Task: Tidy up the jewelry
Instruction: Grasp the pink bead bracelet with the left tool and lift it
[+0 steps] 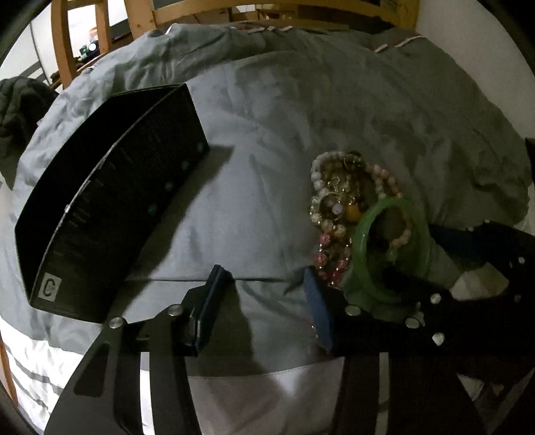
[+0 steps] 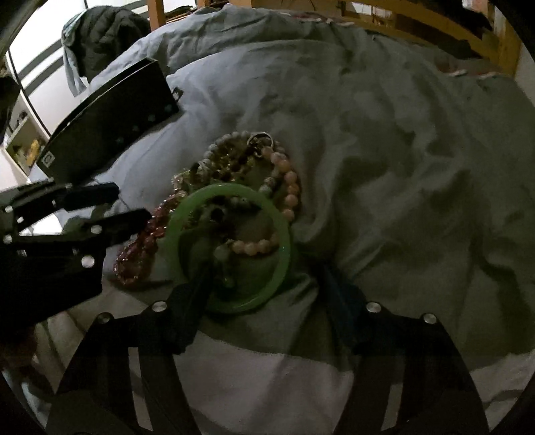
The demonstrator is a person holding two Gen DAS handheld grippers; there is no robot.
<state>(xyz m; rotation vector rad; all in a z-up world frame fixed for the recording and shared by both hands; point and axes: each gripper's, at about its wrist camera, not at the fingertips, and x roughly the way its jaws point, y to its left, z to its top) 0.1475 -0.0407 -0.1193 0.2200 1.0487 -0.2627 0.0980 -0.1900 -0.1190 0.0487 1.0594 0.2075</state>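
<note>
A pile of jewelry lies on a grey bedcover (image 1: 267,127). A green bangle (image 1: 357,241) (image 2: 281,234) lies at its near side, with pink bead bracelets (image 2: 291,190) and gold pieces (image 1: 341,187) behind it. A black box (image 1: 110,207) (image 2: 110,123) stands open to the left. My left gripper (image 1: 264,284) is open and empty just left of the pile; its right finger (image 1: 317,301) is next to the bangle. My right gripper (image 2: 267,284) is open, its left finger (image 2: 197,284) inside the bangle's ring and its right finger outside it.
A wooden bed frame (image 1: 140,20) runs along the far side. A dark jacket (image 2: 100,36) lies at the bed's far left. A white striped sheet (image 1: 30,361) shows at the near edge. The left gripper shows at the left of the right wrist view (image 2: 110,207).
</note>
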